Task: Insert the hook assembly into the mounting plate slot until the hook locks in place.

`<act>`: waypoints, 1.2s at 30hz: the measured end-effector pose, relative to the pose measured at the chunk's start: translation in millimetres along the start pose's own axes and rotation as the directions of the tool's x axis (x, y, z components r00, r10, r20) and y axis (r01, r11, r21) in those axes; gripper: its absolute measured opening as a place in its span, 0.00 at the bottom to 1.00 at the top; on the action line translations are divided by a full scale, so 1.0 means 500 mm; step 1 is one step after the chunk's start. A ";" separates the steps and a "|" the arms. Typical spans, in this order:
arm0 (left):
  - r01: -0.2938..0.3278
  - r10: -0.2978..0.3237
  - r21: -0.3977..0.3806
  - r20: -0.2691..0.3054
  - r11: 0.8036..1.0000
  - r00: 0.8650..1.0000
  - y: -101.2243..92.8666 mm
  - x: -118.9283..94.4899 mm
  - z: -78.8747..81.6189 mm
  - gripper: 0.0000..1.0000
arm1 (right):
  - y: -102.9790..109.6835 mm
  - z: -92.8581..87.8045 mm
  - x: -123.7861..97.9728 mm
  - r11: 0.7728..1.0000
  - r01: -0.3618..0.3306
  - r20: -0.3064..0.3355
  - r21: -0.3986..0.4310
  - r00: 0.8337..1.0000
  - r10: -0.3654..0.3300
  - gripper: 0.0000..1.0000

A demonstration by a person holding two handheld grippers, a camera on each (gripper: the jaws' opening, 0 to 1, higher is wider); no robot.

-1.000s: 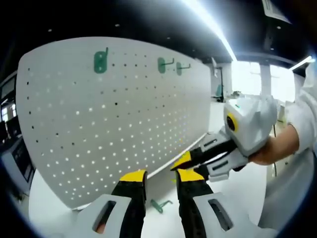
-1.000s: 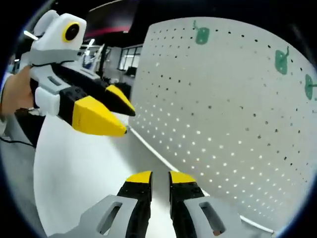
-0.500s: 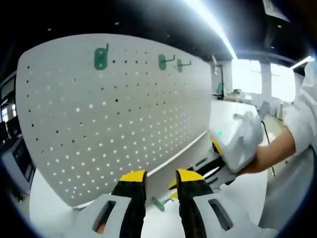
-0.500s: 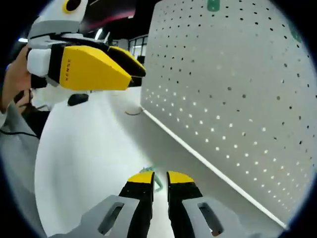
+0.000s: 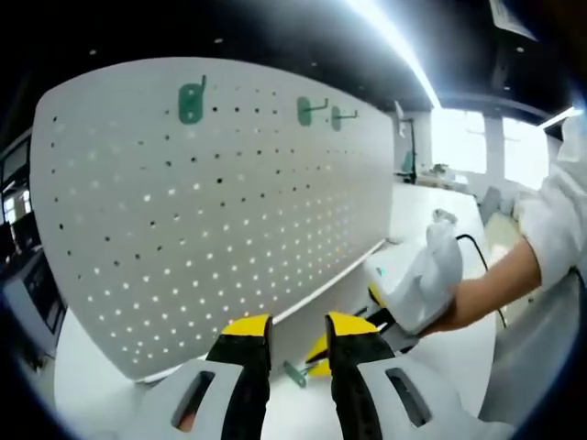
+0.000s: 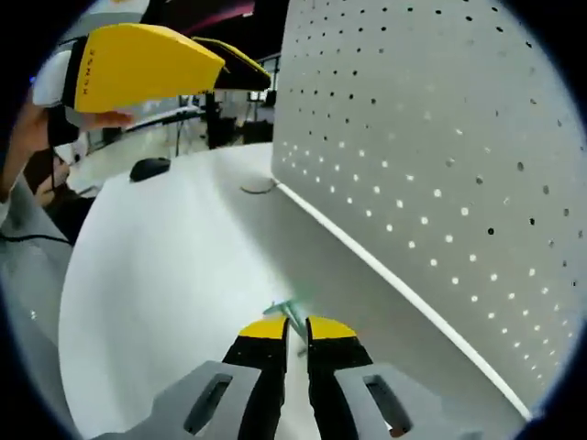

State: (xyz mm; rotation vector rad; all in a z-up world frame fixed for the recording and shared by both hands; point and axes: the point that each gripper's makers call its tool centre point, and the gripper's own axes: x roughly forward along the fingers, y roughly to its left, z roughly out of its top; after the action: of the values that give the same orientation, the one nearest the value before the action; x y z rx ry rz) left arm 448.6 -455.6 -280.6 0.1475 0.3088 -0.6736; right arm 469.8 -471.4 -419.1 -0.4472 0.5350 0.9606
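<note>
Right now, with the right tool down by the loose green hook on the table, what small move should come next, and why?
Probably close the right tool on the small green plastic hook. The hook lies flat on the white table, just ahead of the tool's narrowly parted jaws and not yet held, while the white perforated mounting board stands beside it. It must be gripped before insertion.

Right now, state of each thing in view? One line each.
loose green hook: lying flat on the white table, not on the board.
right gripper: low over the table, tips at the hook, nearly closed with a narrow gap.
left gripper: open, empty.
pegboard: upright on the table.
mounted hooks: three, hanging in the top rows.
</note>
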 end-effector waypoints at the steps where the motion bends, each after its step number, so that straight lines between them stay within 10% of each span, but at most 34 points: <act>1: 0.000 0.000 -0.001 -0.001 1.000 1.000 0.000 0.000 0.000 0.24 | 0.001 -0.001 0.001 1.000 -0.001 -0.003 -0.003 1.000 0.001 0.05; 36: 0.002 -0.002 -0.014 -0.041 1.000 0.999 0.004 0.005 -0.022 0.24 | -0.007 0.024 -0.002 0.997 -0.016 -0.001 -0.080 1.000 0.016 0.01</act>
State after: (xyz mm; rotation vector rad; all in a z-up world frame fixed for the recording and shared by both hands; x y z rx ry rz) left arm 449.4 -453.0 -292.0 0.1481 0.3524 -0.6711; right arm 475.2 -466.6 -408.6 -0.5154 0.5028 0.9995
